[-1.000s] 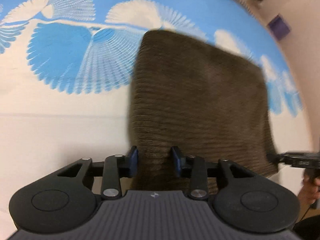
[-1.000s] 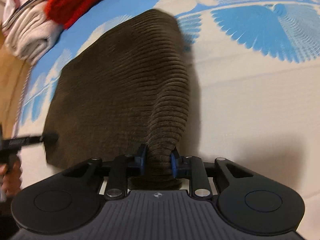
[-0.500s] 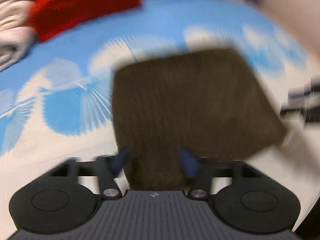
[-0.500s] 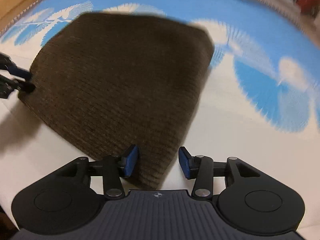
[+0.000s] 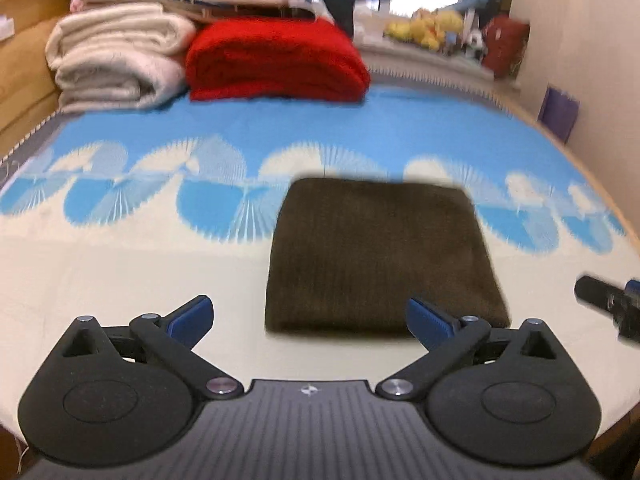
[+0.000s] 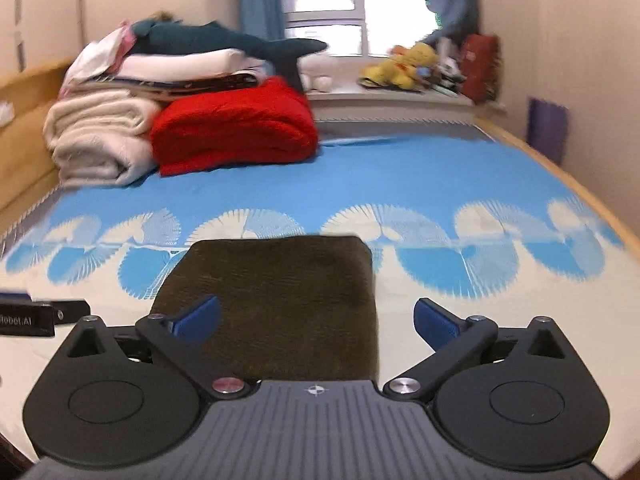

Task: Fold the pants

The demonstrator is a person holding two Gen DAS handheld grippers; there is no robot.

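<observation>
One brown ribbed pants (image 5: 380,256) bundle — folded square, flat.

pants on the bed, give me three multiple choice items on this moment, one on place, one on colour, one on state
1. Where do the pants lie?
A. on top of the red blanket
B. flat on the bed, near its front edge
C. on the windowsill

2. What colour is the folded blanket beside the cream one?
A. red
B. green
C. yellow

3. How are the left tongs and right tongs?
A. both shut on the pants
B. left shut, right open
C. both open, holding nothing

Answers: 1 B, the pants sit as a neat brown rectangle on the patterned bed cover, apart from the pile at the back. 2 A, the blanket next to the cream roll is bright red. 3 C, the blue pads of each pair stand wide apart with no cloth between them.
</observation>
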